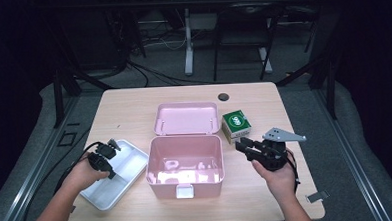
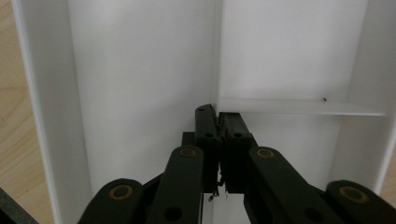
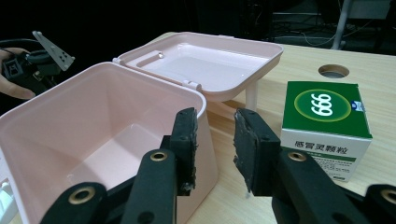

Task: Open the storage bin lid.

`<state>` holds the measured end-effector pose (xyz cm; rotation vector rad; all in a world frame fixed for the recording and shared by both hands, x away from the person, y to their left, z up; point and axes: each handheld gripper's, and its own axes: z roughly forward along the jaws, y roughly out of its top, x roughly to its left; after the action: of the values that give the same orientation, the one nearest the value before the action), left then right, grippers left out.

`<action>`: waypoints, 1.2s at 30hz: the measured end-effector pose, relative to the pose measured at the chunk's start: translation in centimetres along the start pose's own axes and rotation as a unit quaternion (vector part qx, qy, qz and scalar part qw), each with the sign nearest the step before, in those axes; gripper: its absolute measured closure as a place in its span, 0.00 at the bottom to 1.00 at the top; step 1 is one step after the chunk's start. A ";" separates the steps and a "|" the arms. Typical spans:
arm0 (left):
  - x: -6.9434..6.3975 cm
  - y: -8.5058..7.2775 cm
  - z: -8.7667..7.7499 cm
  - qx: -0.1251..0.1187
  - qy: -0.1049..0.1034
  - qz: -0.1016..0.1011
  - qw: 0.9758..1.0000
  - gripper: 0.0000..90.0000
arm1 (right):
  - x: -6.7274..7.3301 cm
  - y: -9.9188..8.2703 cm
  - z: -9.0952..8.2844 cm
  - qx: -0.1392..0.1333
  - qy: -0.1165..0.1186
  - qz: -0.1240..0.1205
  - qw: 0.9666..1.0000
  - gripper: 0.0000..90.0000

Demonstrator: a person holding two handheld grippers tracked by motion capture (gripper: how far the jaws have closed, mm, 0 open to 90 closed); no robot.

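High view: left gripper (image 1: 106, 157) dark and small over the white tray (image 1: 110, 194) at the table's (image 1: 134, 108) near-left corner, its tips too blurred to read. Left hand (image 1: 84, 173) wrapped round the body, forearm cut off by the bottom edge. Pink box (image 1: 183, 138) open at the centre, lid (image 1: 187, 118) thrown back behind it. Green carton (image 1: 236, 125) just right of the lid. Right gripper (image 1: 243, 144) hovering level between carton and box, pointing left and away, near the carton's front corner. Right hand (image 1: 279, 179) behind it, wrist low. Bare wood in front of the box and along the far edge.

Left gripper view: left gripper (image 2: 218, 116) pointing down into the white tray (image 2: 140, 70), pads nearly together with a hairline slit, right where the long partition meets the cross divider (image 2: 299, 107). Impossible to tell whether pinching that partition or merely astride it. Tray walls close on both sides, table (image 2: 9, 116) showing at the left edge.

Right gripper view: right gripper (image 3: 215, 135) unclenched, a clear gap and nothing between the pads. Pink box (image 3: 107, 79) rim just left of the jaws, lid (image 3: 205, 60) beyond, green carton (image 3: 327, 121) upright at right, standing apart from the box. Left gripper (image 3: 37, 60) far off, partly cut by the frame.
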<state>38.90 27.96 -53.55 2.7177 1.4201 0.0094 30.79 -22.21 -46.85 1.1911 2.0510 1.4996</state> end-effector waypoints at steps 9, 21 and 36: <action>-0.3 -1.0 -3.0 -0.071 0.004 -0.013 0.997 0.72 | 0.0 0.1 0.0 0.003 -0.002 0.001 1.000 0.76; -1.9 -2.4 -5.0 -0.193 -0.031 -0.031 0.980 0.70 | -0.2 0.2 0.0 0.011 -0.010 0.001 1.000 0.71; -3.3 -3.6 -6.8 -0.249 -0.023 -0.013 0.968 0.65 | -0.7 0.2 0.4 0.021 -0.021 0.018 0.999 0.59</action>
<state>33.79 27.68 -46.90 2.2724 1.2364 0.2625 31.54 -22.53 -46.95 1.2700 2.0529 1.4412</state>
